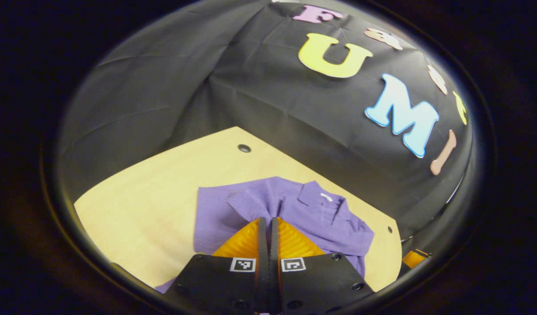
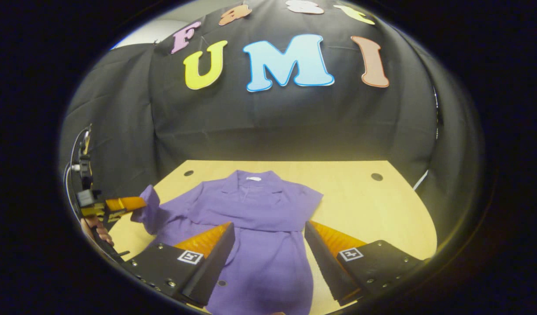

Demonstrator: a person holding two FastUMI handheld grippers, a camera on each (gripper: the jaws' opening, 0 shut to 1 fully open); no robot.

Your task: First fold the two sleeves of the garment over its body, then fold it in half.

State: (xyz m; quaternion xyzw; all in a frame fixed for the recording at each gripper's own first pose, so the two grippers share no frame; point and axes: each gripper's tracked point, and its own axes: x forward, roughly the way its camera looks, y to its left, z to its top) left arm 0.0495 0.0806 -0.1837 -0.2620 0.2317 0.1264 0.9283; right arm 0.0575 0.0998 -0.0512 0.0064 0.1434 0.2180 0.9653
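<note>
Pale wood forms the table (image 2: pixel 360 205), and a purple garment (image 2: pixel 259 245) lies spread across it, collar toward the booth's black cloth wall. Nearest in the right gripper view, the right claw (image 2: pixel 269 245) hangs above the lower body of the garment with its fingers wide apart and nothing between them. In the left gripper view, the left claw (image 1: pixel 267 227) has its fingers drawn together on the cuff of the left sleeve (image 1: pixel 250 202), which rises off the table in a fold. Farther off in the right gripper view, that same claw holds the sleeve end lifted at the garment's edge, a hand visible behind it. The right sleeve (image 2: pixel 301 197) appears already laid across the chest, though the fold line is hard to make out. The step in hand seems to be carrying the left sleeve over the body. Done well, it would travel low and level, land flat across the chest, and be let go only once the cloth rests smooth.
</note>
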